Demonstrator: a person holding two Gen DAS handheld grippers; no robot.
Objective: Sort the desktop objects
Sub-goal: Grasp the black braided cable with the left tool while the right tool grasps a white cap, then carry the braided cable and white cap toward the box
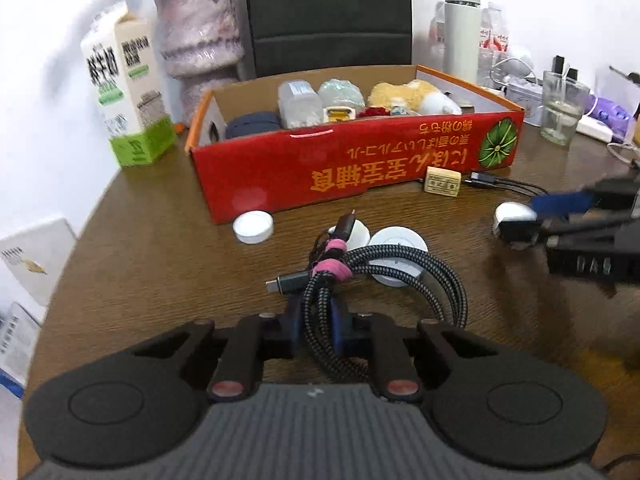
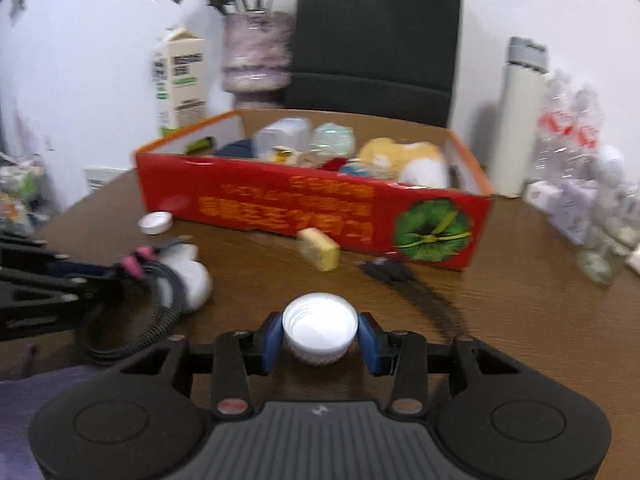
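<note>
In the lower centre of the left wrist view, the left gripper (image 1: 318, 334) is clamped narrowly on the coiled braided cable (image 1: 384, 280), whose loops fan up and right over the wooden table (image 1: 160, 264). In the right wrist view, the right gripper (image 2: 320, 340) holds a white bottle cap (image 2: 319, 328) between its blue pads, below the red box (image 2: 280, 204) at mid-frame.

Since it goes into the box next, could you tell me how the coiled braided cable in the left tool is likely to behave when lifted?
The braided cable will probably sag: only a few strands sit between the left tool's pads. The pink ties should keep the coil bundled. Its free plug may swing and catch the red box's wall.
</note>
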